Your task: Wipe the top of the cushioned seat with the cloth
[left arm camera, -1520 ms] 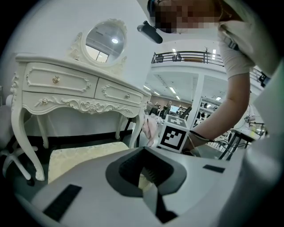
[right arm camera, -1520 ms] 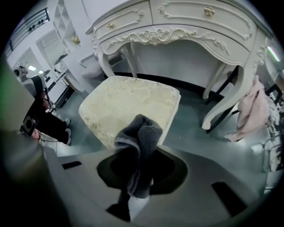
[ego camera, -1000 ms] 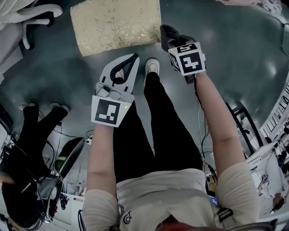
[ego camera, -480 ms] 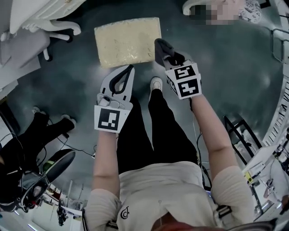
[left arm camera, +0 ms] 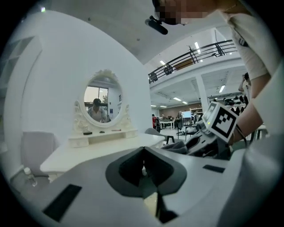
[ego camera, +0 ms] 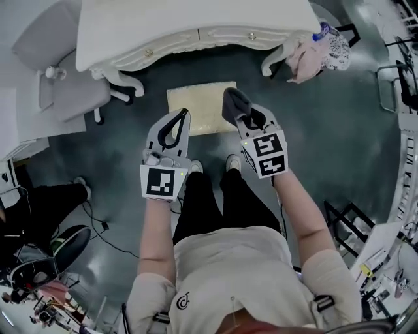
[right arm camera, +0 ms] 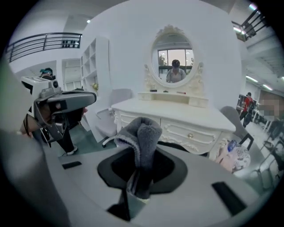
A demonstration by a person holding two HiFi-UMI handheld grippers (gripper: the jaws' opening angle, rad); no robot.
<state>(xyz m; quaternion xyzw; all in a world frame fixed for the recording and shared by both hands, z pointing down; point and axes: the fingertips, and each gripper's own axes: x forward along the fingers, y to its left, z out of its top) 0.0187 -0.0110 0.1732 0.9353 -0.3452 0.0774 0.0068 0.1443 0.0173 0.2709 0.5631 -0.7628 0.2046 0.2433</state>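
1 seat point(ego camera: 199, 107) | 1 cloth point(ego camera: 234, 104) | 2 tongs: left tongs point(ego camera: 183, 115) closed, empty; right tongs point(right arm camera: 140, 177) clamp cloth | vs earlier: seat farther off, white bench point(ego camera: 196, 19) now in view

No words or numbers can be read on anything in view.

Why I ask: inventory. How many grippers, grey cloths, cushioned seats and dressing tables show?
Grippers: 2 (left, right)
Cloth: 1
Seat: 1
Dressing table: 1
Total: 5
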